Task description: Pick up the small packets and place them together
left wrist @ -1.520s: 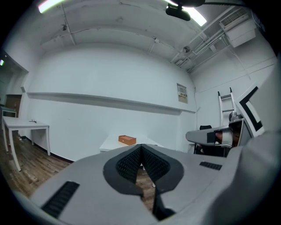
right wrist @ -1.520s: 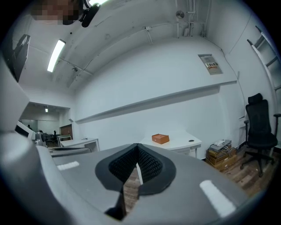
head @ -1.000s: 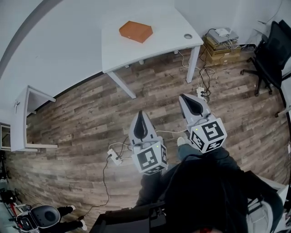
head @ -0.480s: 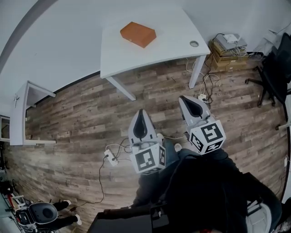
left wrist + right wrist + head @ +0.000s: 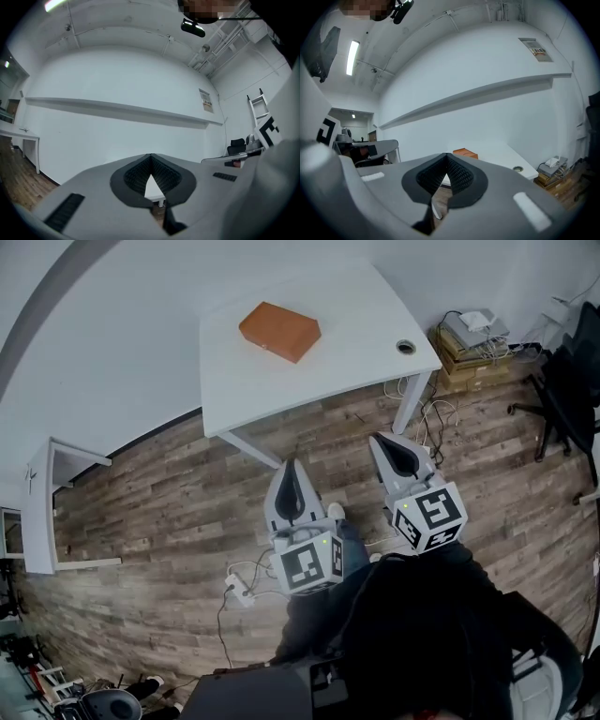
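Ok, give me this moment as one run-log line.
stage: nothing picked yet | left claw: shut, empty | right claw: shut, empty | white table: ahead of both claws | on table: orange box

Left hand-held gripper [image 5: 290, 472]: jaws together, nothing between them, pointing forward. Right hand-held gripper [image 5: 386, 446]: jaws together, nothing between them, alongside, not touching.

Stepping forward across the wood floor [image 5: 141, 521], carrying the left gripper [image 5: 290, 474] and right gripper [image 5: 394, 448] toward the tabletop [image 5: 337, 343]. Tips now near its front edge, well apart from it a second ago. Closer too: the orange box [image 5: 279, 331]. Slipped back past the left gripper's cube: the white power strip [image 5: 242, 593]. Sunk to the bottom edge: the round machine [image 5: 111, 703].
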`<state>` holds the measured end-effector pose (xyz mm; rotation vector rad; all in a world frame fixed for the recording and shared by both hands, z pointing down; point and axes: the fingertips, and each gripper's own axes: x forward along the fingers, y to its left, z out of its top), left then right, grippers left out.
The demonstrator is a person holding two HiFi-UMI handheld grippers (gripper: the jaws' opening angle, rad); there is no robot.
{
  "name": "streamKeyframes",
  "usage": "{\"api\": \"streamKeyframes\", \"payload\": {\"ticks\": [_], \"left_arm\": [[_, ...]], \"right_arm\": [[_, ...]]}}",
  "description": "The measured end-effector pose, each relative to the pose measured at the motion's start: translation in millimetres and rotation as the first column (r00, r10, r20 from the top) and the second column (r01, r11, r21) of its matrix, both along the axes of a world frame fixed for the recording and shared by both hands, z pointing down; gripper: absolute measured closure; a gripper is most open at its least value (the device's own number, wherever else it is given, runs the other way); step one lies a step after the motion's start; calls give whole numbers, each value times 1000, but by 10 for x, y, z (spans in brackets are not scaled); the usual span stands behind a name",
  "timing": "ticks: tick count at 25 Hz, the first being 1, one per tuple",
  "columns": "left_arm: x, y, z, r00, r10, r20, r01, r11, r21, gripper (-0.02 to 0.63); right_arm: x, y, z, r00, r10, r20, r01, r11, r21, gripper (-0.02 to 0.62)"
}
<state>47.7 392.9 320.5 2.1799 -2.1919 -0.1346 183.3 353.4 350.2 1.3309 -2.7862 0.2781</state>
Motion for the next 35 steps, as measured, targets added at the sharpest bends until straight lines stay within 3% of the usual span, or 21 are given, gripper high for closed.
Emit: {"api": "streamKeyframes", "payload": {"ticks": [10,19,22,28,35], "left_arm": [[-737,-1276,-33,1000,27,7,-27,999,-22,609],[-1059,-1839,72,999,51,4,-51,998,-34,609],[-1110,-1953,109,999,33,-8,-34,999,-26,609],[-1219,-2366,315,1000,-21,-6,21,996,-86,609],[-1314,-3267,312,998,-61,26,63,994,-90,609]], "right_arm": [[-595,-1239,-159,997,77,22,-77,996,38,600],[-891,-1750,-98,993,116,-5,-116,993,28,600],[-922,-1904,-53,994,106,-11,-106,994,23,600],[-953,-2405,52,997,71,-10,-71,997,8,600],[-992,-3386,113,1000,20,0,-20,1000,-17,600]]}}
